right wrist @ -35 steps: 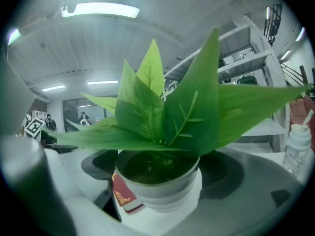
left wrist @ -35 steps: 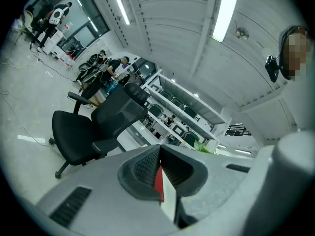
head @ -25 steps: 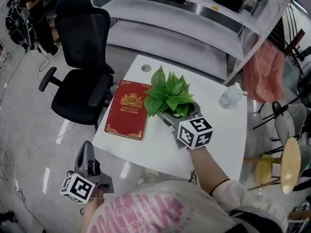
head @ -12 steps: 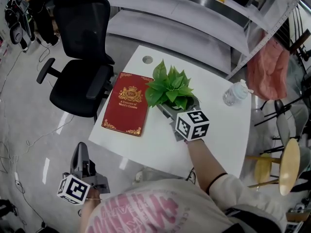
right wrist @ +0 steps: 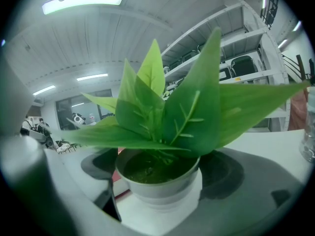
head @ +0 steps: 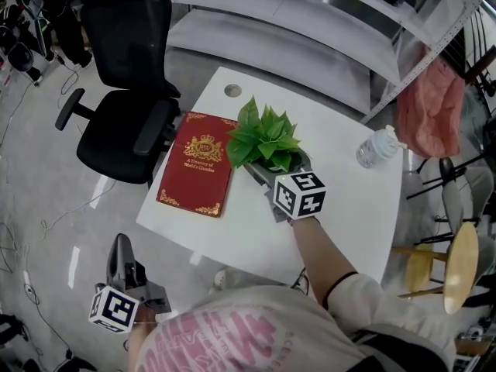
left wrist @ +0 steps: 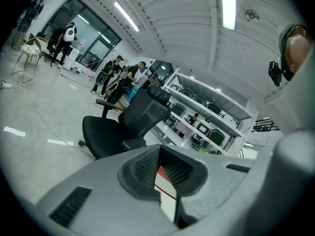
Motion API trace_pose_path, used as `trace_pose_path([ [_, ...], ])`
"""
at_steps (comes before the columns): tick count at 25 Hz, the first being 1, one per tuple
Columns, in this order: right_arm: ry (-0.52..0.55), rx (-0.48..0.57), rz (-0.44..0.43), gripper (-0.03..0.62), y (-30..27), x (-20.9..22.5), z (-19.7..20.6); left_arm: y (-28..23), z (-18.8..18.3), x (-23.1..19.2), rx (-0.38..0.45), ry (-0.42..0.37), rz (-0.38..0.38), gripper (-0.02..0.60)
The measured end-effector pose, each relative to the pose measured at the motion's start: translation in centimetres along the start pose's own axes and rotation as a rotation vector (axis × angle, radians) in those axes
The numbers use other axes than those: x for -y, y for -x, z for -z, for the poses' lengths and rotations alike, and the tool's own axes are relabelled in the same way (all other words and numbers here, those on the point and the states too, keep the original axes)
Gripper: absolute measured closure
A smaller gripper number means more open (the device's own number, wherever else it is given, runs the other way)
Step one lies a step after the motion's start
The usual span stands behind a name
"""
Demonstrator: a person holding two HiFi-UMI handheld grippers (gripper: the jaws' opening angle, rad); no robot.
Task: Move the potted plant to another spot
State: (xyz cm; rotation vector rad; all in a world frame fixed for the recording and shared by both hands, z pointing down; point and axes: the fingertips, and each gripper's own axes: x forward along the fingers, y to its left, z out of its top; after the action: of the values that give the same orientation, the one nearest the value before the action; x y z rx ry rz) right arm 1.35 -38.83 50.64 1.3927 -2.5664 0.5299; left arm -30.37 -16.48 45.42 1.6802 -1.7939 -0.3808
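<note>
Two jaws of the right gripper (head: pixel 277 178) flank the white pot of the potted plant (right wrist: pixel 157 177), one dark pad pressed to each side of it, so the pot is clasped between them. The person's bare forearm (head: pixel 318 254) reaches in over the table's near edge to that gripper. The plant stands about midway across the white table (head: pixel 345 208), somewhat closer to the far edge than the near one, with its broad green leaves spreading over the jaws. I cannot tell whether the pot's base rests on the tabletop or is just off it.

Just left of the plant a red book (head: pixel 195 165) with gold lettering lies flat along the table's left edge, and a round cable hole (head: pixel 232 91) sits by the far left corner. A clear plastic bottle (head: pixel 376 147) stands at the far right corner, well apart from the plant.

The left gripper (head: pixel 122 248) is held low, off the table beyond its near left corner and above the floor; its jaws are pressed together with nothing between them. A black office chair (head: pixel 128 107) stands beside the table's left edge, and grey shelving (head: pixel 310 22) runs beyond the far edge.
</note>
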Motion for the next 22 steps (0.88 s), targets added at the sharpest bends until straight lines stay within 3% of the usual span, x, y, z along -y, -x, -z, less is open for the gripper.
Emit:
trace_pose_path([
  [22, 0.003, -0.038, 0.009, 0.071, -0.9, 0.7, 1.8, -0.1, 0.5, -0.4, -0.023, -0.013, -0.041, 0.578],
])
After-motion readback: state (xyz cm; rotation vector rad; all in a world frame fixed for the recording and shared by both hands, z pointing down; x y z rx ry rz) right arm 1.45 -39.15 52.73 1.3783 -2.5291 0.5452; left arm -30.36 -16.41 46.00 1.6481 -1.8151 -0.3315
